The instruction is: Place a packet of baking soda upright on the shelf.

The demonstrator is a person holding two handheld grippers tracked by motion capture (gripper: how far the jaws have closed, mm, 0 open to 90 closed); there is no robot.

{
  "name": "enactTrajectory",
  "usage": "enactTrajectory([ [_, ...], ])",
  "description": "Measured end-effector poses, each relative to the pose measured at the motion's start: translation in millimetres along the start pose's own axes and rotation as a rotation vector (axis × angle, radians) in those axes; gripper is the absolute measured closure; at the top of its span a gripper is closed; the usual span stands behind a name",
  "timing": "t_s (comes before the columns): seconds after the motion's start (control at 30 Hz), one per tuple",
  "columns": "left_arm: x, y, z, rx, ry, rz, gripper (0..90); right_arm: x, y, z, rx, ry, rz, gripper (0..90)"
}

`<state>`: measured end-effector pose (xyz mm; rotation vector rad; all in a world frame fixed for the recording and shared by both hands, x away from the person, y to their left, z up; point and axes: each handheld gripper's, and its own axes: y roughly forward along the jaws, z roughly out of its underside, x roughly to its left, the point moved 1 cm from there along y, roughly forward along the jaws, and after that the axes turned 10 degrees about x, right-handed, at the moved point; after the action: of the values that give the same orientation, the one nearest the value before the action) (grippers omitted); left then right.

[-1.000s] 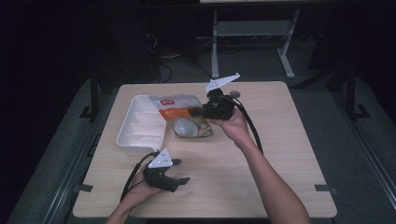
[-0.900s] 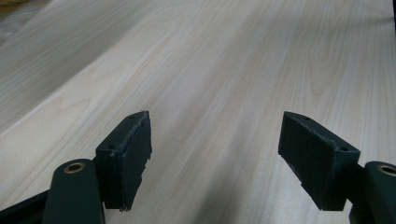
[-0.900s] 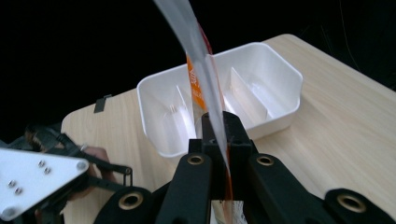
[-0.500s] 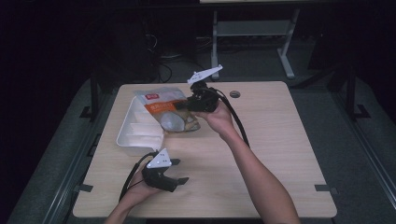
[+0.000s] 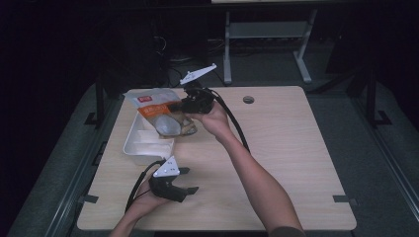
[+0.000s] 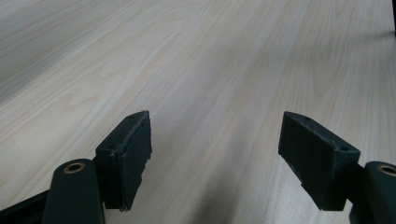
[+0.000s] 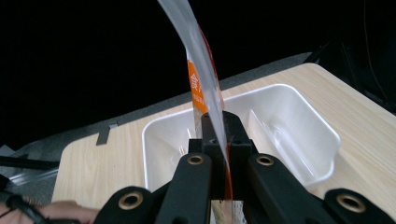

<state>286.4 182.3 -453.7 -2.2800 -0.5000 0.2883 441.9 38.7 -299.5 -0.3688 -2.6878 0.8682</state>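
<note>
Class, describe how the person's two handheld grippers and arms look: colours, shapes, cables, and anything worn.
Both the left gripper and the right gripper are black, each with two blocky dark jaws, a pale grey three-cornered plate on top and a black cable trailing back. Both forearms are bare, with no sleeves showing.

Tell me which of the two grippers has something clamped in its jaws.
The right gripper, over the white tray: its jaws are shut on a clear food bag with an orange label. The left gripper rests near the table's front edge, jaws apart and empty.
</note>
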Motion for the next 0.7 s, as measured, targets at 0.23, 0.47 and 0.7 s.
enactTrajectory([
  [0.23, 1.0, -0.9, 0.7, -0.004, -0.001, -0.002, 25.4, 0.0, 19.0, -11.9, -0.001, -0.004, -0.012, 89.5],
  [0.47, 2.8, -1.3, 2.2, 0.001, -0.005, -0.006, 25.3, -2.7, 38.4, -13.2, -0.012, 0.003, -0.021, 89.5],
  [0.7, 3.3, -1.2, 2.9, 0.008, 0.003, -0.009, 25.4, -2.8, 56.3, -14.2, -0.006, 0.004, -0.018, 89.5],
])
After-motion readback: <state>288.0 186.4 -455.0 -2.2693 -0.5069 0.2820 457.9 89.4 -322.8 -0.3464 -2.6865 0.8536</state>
